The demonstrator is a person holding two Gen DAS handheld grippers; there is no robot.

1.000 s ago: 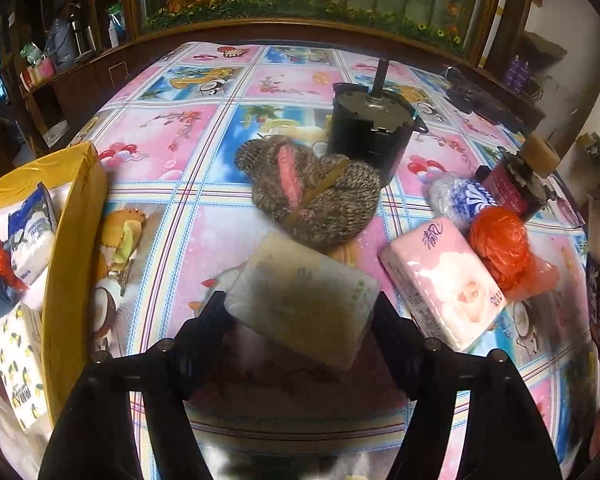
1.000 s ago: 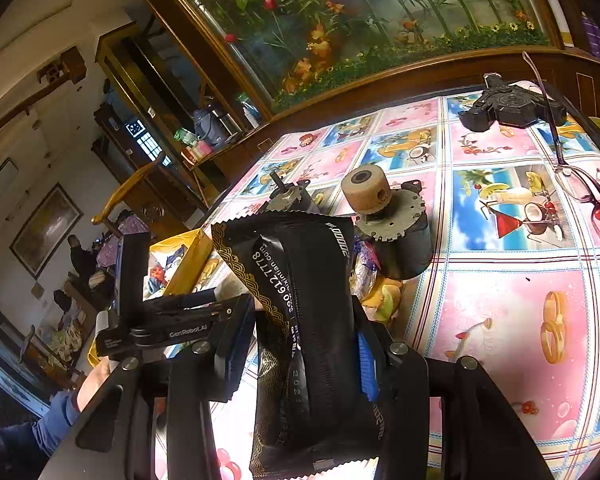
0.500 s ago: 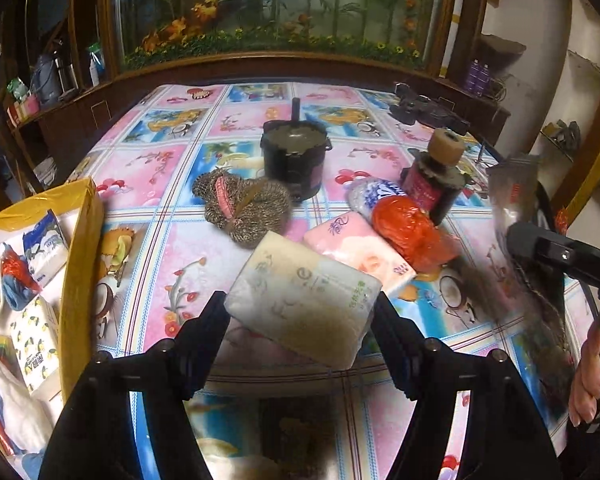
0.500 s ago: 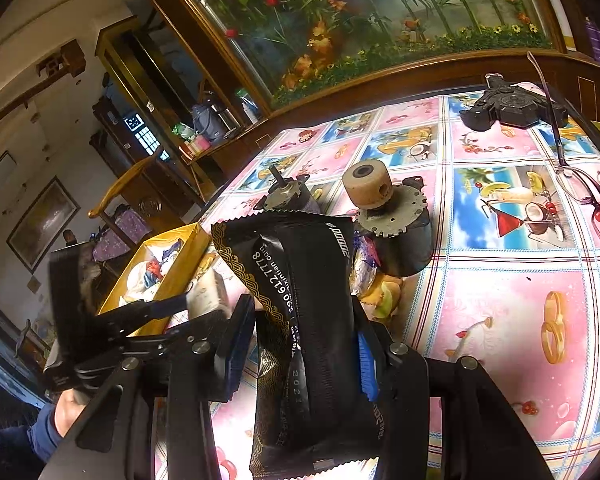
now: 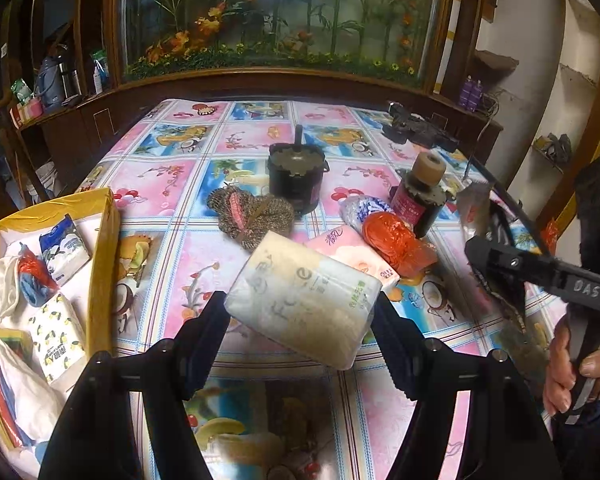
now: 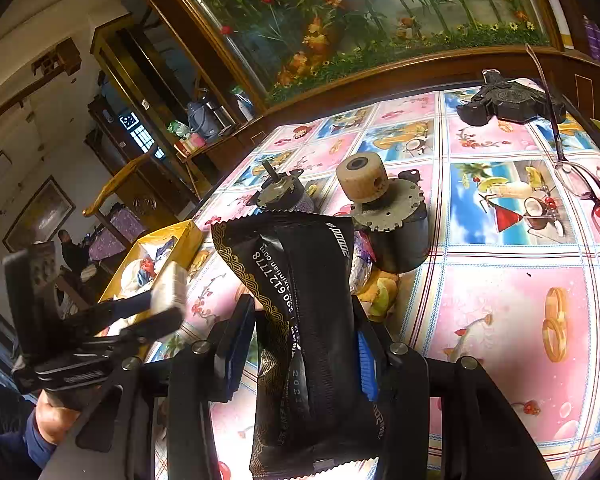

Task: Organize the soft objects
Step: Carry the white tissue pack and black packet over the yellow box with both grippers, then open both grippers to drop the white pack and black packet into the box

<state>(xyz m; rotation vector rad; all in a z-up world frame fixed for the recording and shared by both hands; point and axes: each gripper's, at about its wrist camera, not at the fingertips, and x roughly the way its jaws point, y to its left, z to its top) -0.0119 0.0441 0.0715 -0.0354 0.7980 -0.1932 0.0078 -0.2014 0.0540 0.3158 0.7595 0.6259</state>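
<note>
My left gripper point(image 5: 300, 312) is shut on a white tissue pack point(image 5: 302, 299), held tilted above the table. To its left stands a yellow box point(image 5: 100, 264) with several tissue packs and cloths inside. On the table beyond lie a knitted grey-and-pink bundle point(image 5: 250, 216), a pink tissue pack point(image 5: 348, 248) and an orange plastic bag point(image 5: 396, 242). My right gripper point(image 6: 300, 344) is shut on a black foil pouch point(image 6: 300, 320), held upright. In the right wrist view the left gripper point(image 6: 156, 312) with its white pack point(image 6: 170, 286) hangs near the yellow box point(image 6: 180, 240).
Two dark motors point(image 5: 296, 178) point(image 5: 420, 196) stand on the fruit-patterned tablecloth point(image 5: 172, 280). Glasses point(image 6: 580, 184) and a black device point(image 6: 508, 102) lie at the far right. A blue-and-white bag point(image 5: 360, 208) sits behind the orange one. A wooden cabinet with a flower picture borders the far edge.
My left gripper has lifted and pulled back with the white pack, so more of the table and the yellow box show. The right gripper with the black pouch has kept still.
</note>
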